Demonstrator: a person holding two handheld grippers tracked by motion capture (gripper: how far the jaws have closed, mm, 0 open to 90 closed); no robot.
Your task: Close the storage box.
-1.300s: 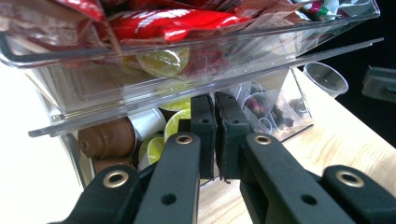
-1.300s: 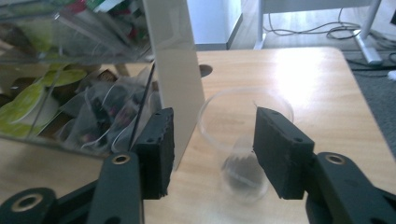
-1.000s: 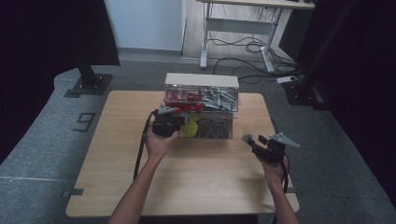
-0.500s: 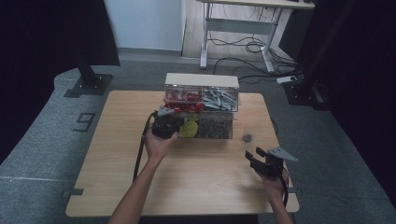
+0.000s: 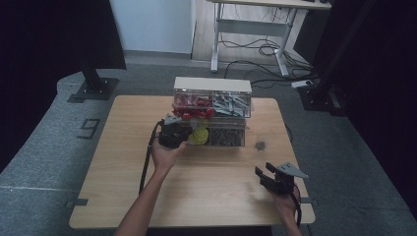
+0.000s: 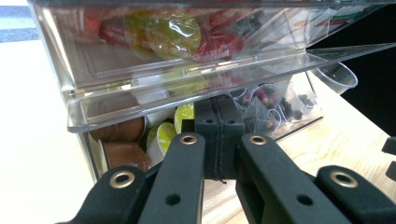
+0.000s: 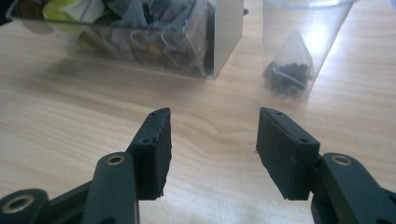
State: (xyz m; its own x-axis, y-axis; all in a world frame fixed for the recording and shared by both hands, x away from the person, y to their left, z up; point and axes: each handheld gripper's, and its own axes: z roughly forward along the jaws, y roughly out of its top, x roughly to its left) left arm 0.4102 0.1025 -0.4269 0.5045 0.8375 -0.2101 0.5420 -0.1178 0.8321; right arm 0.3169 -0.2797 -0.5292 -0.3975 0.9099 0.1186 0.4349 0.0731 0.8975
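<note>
A clear acrylic organiser box [image 5: 212, 84] stands at the back middle of the table. Its upper bins hold red packets and silvery sachets. My left gripper [image 5: 183, 132] is at the box's lower left front. In the left gripper view its jaws [image 6: 218, 135] are shut together with nothing between them, just under a raised clear flap [image 6: 187, 100]. Behind them lie brown and green capsules [image 6: 161, 137] and pyramid tea bags [image 6: 261, 105]. My right gripper [image 5: 264, 173] is open near the table's front right, nothing between its jaws [image 7: 212, 121]. Ahead of it stands a clear cup [image 7: 299, 42] holding a tea bag [image 7: 287, 70].
The cup [image 5: 260, 145] stands on the wood table [image 5: 123, 162] just right of the box's lower front. In the right gripper view the box corner [image 7: 226, 32] is to the left of the cup. A desk frame and cables are on the floor behind the table.
My right hand has drawn back from the cup toward the table's near edge and sunk lower. The left hand has stayed at the box front.
</note>
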